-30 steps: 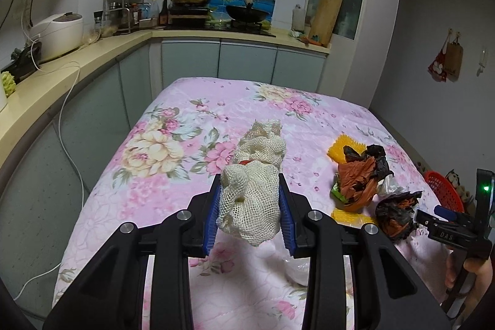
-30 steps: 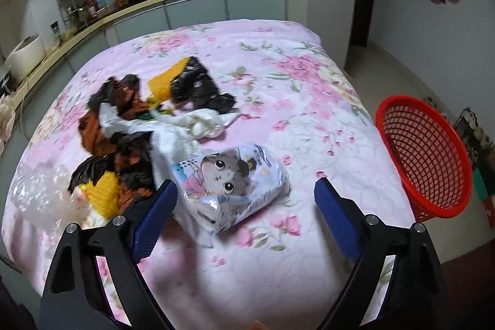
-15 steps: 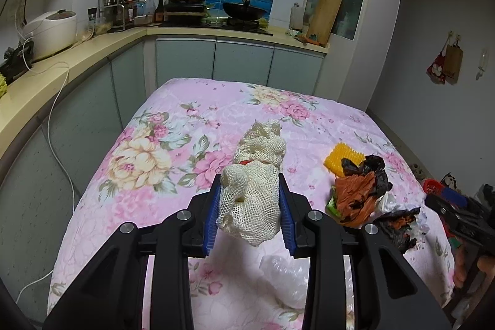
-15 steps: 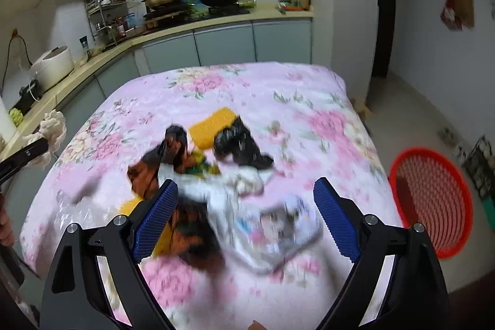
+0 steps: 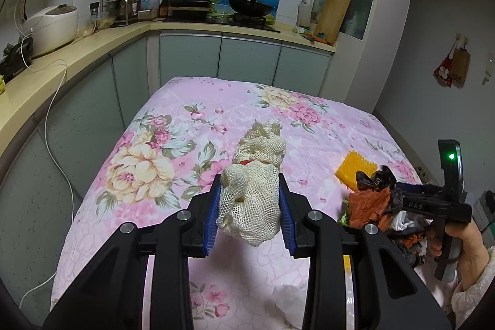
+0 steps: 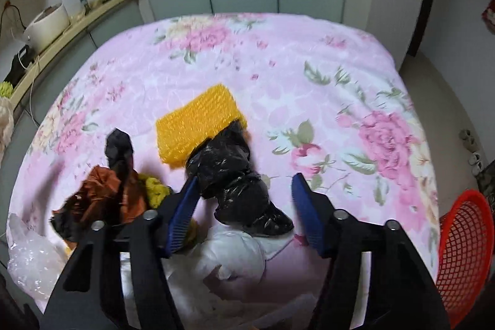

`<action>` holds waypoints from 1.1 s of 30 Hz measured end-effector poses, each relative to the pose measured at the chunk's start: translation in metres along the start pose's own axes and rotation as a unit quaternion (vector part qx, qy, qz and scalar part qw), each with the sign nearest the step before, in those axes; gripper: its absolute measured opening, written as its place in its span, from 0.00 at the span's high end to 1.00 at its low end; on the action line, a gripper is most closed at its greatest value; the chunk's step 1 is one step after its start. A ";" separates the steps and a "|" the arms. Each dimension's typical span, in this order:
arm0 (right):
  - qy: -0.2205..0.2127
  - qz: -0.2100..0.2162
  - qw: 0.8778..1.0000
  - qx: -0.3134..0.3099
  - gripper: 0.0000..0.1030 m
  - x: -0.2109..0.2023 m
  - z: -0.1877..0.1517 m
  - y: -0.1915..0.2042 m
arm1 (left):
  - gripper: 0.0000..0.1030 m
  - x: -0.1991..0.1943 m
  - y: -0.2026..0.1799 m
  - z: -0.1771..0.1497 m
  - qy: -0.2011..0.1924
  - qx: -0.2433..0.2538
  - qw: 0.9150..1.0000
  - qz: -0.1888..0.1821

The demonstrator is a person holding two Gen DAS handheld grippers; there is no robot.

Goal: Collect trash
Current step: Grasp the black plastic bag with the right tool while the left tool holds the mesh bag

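On the left of the scene, along the kitchen counter (image 5: 92, 42), a white rice cooker (image 5: 51, 28) stands with its cord hanging down over the grey cabinet fronts. Just beside the counter lies the pink floral cloth (image 5: 216, 119) that covers the work surface. Above the cloth, the left gripper (image 5: 249, 207) is clamped on a cream mesh bag (image 5: 252, 200); both blue pads press into its sides, and the far end of the bag sticks out forward beyond the fingertips, clear of the cloth. To the right of that, in the right wrist view, the loose trash lies in a heap near the front edge: a clear crumpled plastic bag (image 6: 29, 268) at the far left, a rust-orange wrapper (image 6: 102, 194) with a black scrap on top of it, a bit of yellow-green beside it, then a yellow bubble-wrap pad (image 6: 195, 122) farther back. A crumpled black plastic bag (image 6: 238, 184) overlaps the pad's near corner and runs down toward a white plastic bag (image 6: 229, 255) at the front. The right gripper (image 6: 244, 197) is over this black bag with its jaws closing; the bag sits between them, against or very near the left pad, while the right pad stands apart from it with cloth showing in the gap. Farthest right, beyond the cloth's edge and lower down, is a red mesh basket (image 6: 464, 246). A hand in a pale fleece sleeve (image 5: 464, 246) holds the right gripper's handle in the left wrist view.
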State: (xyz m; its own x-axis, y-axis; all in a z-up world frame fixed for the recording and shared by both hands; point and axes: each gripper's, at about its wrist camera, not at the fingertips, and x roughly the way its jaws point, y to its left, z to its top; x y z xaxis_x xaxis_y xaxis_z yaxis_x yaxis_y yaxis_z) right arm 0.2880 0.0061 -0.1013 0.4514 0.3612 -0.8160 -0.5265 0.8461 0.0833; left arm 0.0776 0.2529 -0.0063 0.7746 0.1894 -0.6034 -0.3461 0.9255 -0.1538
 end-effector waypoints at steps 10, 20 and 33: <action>-0.024 0.006 0.999 0.021 0.67 -0.008 -0.004 -0.010 | 0.69 0.009 -0.014 0.003 0.005 0.007 1.000 -0.003; -0.098 -0.008 0.994 0.040 0.67 -0.074 -0.016 -0.018 | 0.69 -0.004 -0.041 0.008 -0.010 0.023 1.000 -0.010; -0.156 -0.025 0.984 0.080 0.67 -0.142 -0.031 -0.043 | 0.69 -0.017 -0.080 0.020 -0.031 0.041 0.998 -0.031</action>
State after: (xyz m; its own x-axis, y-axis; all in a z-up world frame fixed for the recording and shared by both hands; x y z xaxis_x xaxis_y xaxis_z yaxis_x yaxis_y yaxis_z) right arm 0.2243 -0.0937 -0.0068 0.6862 0.3986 -0.6084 -0.3882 0.9081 0.1572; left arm 0.1034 0.1820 0.0322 0.8254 0.1479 -0.5449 -0.2539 0.9592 -0.1244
